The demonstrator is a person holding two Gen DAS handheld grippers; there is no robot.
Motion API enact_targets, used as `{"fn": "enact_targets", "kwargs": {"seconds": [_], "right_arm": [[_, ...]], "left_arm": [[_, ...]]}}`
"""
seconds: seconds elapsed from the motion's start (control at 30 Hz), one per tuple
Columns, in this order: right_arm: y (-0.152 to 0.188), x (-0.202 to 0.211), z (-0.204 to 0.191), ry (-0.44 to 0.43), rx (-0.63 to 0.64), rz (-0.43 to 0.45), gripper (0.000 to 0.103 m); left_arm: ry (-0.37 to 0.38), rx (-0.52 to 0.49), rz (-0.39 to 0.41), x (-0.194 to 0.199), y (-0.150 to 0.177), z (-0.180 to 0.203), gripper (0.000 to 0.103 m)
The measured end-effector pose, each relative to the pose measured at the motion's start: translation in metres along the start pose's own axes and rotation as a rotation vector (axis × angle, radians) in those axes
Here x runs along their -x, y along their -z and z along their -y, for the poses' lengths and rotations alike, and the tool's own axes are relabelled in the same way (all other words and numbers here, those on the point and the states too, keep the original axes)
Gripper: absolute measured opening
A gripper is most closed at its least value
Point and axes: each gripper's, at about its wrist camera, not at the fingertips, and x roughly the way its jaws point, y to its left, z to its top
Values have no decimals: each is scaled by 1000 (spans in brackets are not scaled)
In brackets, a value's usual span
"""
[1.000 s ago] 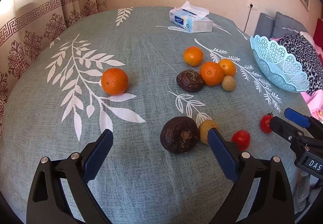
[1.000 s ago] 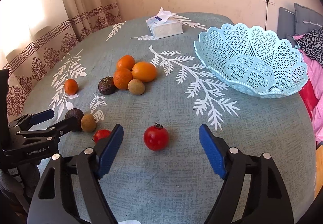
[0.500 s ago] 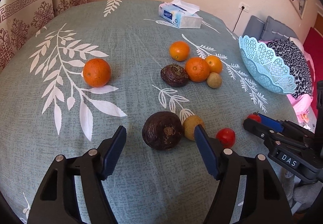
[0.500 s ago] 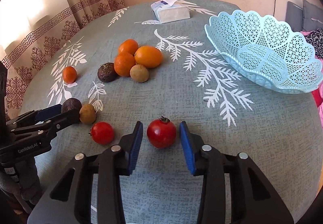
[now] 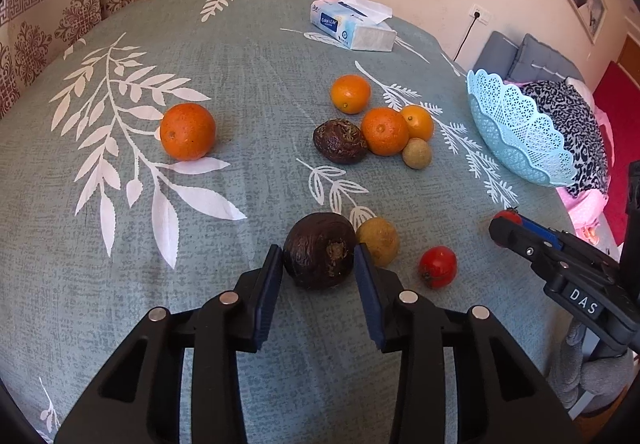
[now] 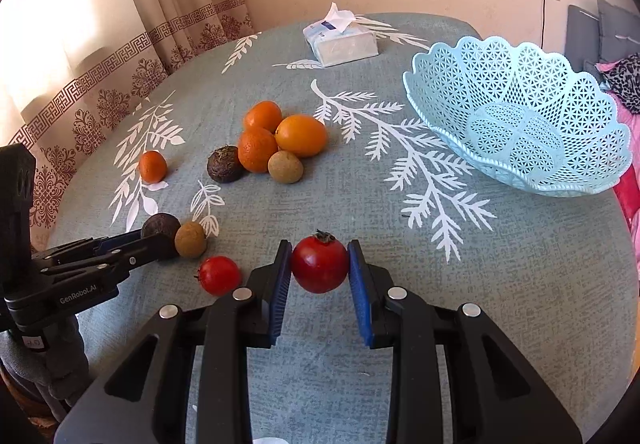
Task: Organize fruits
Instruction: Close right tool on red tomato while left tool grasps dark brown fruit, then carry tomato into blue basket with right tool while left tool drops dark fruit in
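Left wrist view. Your left gripper (image 5: 318,272) has just been closing: a second ago its fingers (image 5: 267,296) stood spread wide on either side of the dark fruit (image 5: 320,250), and now they bracket it closely, each blue pad at the fruit's flank. Whether both pads press fully is hard to judge at this angle; they appear to touch. The dark fruit sits on the table (image 5: 248,52), between the fingertips and towards their front ends, with a small yellow-brown fruit (image 5: 378,241) just beside the right finger and a loose tomato (image 5: 438,267) a little further right. An orange (image 5: 187,131) lies well apart to the left; a cluster of three oranges, a second dark fruit and a pale round fruit lies beyond. The basket (image 5: 516,136) stands empty at the right edge of the table.

Right wrist view. Your right gripper (image 6: 320,276) has closed likewise, from a wide spread to a pinch: its fingers (image 6: 280,284) now clamp the red tomato (image 6: 320,264) from both sides, stem upward. The tomato rests low, at or just above the cloth. The basket lies ahead and to the right, with a tissue box (image 6: 342,42) further back.

Meaning for the task: both grasps look made, so you may judge the pick-up step complete and lifting towards the basket next.
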Motion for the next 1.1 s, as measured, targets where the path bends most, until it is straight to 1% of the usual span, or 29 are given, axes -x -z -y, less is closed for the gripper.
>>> {"fn": "enact_targets", "kwargs": {"seconds": [0.07, 0.17, 0.2, 0.3, 0.37, 0.43, 0.47, 0.5, 0.6, 0.7, 0.8, 0.93, 1.0, 1.03, 1.1], "right_arm": [[-1, 2, 0, 0, 3, 8, 29], [-6, 10, 1, 4, 2, 35, 29], [-9, 14, 2, 8, 4, 51, 29], [-21, 27, 6, 31, 5, 110, 29], [-29, 35, 12, 52, -3, 149, 29], [-37, 41, 20, 74, -20, 178, 29], [-40, 43, 25, 87, -32, 190, 29], [-43, 45, 31, 99, -47, 199, 29], [-48, 47, 49, 147, -90, 223, 29], [-51, 45, 68, 184, -144, 235, 29], [-52, 41, 82, 219, -169, 248, 29], [-51, 34, 97, 255, -209, 261, 31], [-48, 35, 103, 274, -229, 272, 35], [-47, 36, 106, 283, -239, 283, 39], [-43, 41, 108, 305, -249, 308, 39]], "left_arm": [[-8, -1, -5, -2, -1, 2, 40], [-22, -7, -12, -5, -2, 2, 47], [-24, -6, -15, -6, -3, 2, 49], [-32, -17, -18, -10, -7, 3, 51], [-36, -28, -19, -12, -9, 5, 51], [-36, -33, -23, -15, -10, 5, 48], [-34, -37, -22, -15, -9, 5, 42], [-29, -38, -22, -14, -9, 5, 41], [-7, -34, -17, -10, -8, 5, 41], [-9, -36, 9, -2, -11, 7, 41], [-10, -39, 39, 8, -18, 11, 41], [3, -65, 77, 20, -31, 26, 41], [16, -90, 92, 23, -39, 39, 41], [28, -103, 97, 24, -43, 46, 41], [55, -126, 99, 23, -52, 62, 41]]}}
